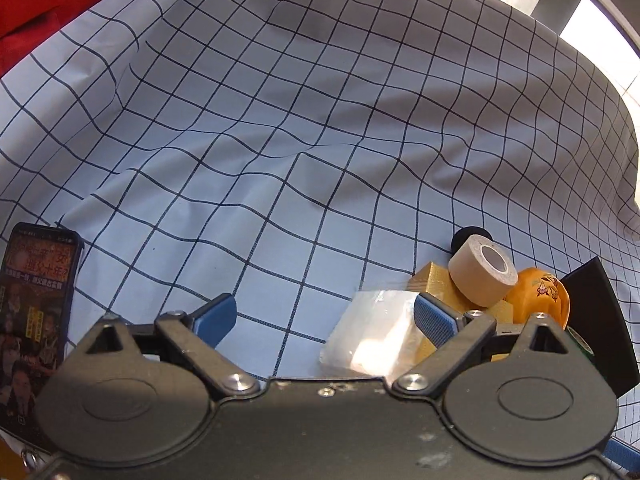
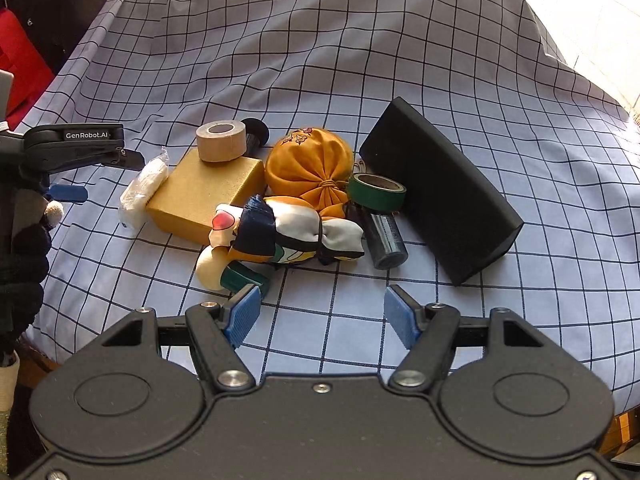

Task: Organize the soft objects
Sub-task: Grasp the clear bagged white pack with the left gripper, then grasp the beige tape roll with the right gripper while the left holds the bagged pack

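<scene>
Spreading wide over the checked cloth (image 1: pixel 304 128), the left gripper (image 1: pixel 326 316) is showing both blue pads apart with nothing between them; its right pad (image 1: pixel 434 320) is sitting just beside a white packet (image 1: pixel 374 338), whether touching it I cannot tell. Behind that pad a gold block (image 1: pixel 438 280) is lying with a beige tape roll (image 1: pixel 482 270) leaning on it, a small black item (image 1: pixel 464 236) is peeking out behind the roll, and an orange pouch (image 1: pixel 538 292) is resting to the right against a black box (image 1: pixel 596 312). At the near left a phone (image 1: pixel 34 312) is glowing with a lit screen. Turning to the right wrist view, the right gripper (image 2: pixel 322 314) is also standing open and empty, hovering near the front of the pile. Soft things are lying together mid-cloth (image 2: pixel 400 80): the orange pouch (image 2: pixel 310 168) in the centre, a patterned cloth bundle (image 2: pixel 288 232) in front of it and touching it, and the white packet (image 2: pixel 142 192) at the left edge beside the gold block (image 2: pixel 200 196). The beige roll (image 2: pixel 220 136) is sitting upright on the block's far corner. A green tape roll (image 2: pixel 376 192) is leaning between pouch and black box (image 2: pixel 440 196), above a dark cylinder (image 2: pixel 386 240). A cream ball (image 2: pixel 210 268) and a green piece (image 2: pixel 244 278) are lying just beyond the left pad (image 2: pixel 242 318). The left gripper (image 2: pixel 70 192) is reaching in from the far left, next to the packet.
</scene>
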### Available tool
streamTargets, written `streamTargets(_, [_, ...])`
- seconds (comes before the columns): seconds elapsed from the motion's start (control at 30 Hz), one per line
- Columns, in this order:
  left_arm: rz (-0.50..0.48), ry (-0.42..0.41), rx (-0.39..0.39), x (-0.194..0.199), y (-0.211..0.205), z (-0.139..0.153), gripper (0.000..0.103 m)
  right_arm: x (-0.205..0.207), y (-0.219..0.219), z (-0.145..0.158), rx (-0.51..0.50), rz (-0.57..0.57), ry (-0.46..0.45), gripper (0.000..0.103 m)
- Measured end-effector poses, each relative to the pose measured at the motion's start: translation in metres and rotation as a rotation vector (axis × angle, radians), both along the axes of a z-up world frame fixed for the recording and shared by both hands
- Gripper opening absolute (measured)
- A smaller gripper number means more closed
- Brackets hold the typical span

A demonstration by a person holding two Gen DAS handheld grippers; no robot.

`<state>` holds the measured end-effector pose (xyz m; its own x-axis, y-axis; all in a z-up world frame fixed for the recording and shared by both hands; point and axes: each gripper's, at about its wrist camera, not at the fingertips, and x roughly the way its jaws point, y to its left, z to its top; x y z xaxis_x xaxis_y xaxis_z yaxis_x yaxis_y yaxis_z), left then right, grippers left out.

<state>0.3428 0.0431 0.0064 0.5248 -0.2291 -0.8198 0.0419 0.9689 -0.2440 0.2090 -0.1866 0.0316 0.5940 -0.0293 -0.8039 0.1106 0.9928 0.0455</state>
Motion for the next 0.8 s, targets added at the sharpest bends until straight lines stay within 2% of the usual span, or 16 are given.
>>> streamTargets(0.13, [-0.060, 0.087, -0.057, 0.006, -0.013, -0.018, 0.095, 0.004, 0.006, 0.002, -0.011, 0.009, -0.005, 0.065])
streamTargets(0.37, [-0.029, 0.111, -0.151, 0.012, -0.005, -0.020, 0.094, 0.008, 0.006, 0.006, -0.022, 0.004, -0.012, 0.065])
streamTargets(0.43, [-0.017, 0.118, -0.168, 0.014, -0.002, -0.022, 0.083, 0.009, 0.004, 0.007, -0.024, -0.002, -0.010, 0.065])
streamTargets(0.5, [-0.027, 0.137, -0.239, 0.016, 0.003, -0.023, 0.057, 0.011, 0.003, 0.007, -0.022, -0.007, -0.008, 0.065])
streamTargets(0.57, [-0.038, 0.141, -0.274, 0.017, 0.004, -0.022, 0.047, 0.014, 0.001, 0.007, -0.020, -0.011, -0.007, 0.065])
streamTargets(0.67, [-0.018, 0.093, -0.201, 0.013, 0.001, -0.014, 0.046, 0.018, 0.000, 0.010, -0.040, -0.013, -0.015, 0.064])
streamTargets(0.8, [0.001, 0.026, -0.142, 0.007, 0.003, -0.001, 0.046, 0.028, -0.013, 0.012, -0.062, -0.054, -0.038, 0.061])
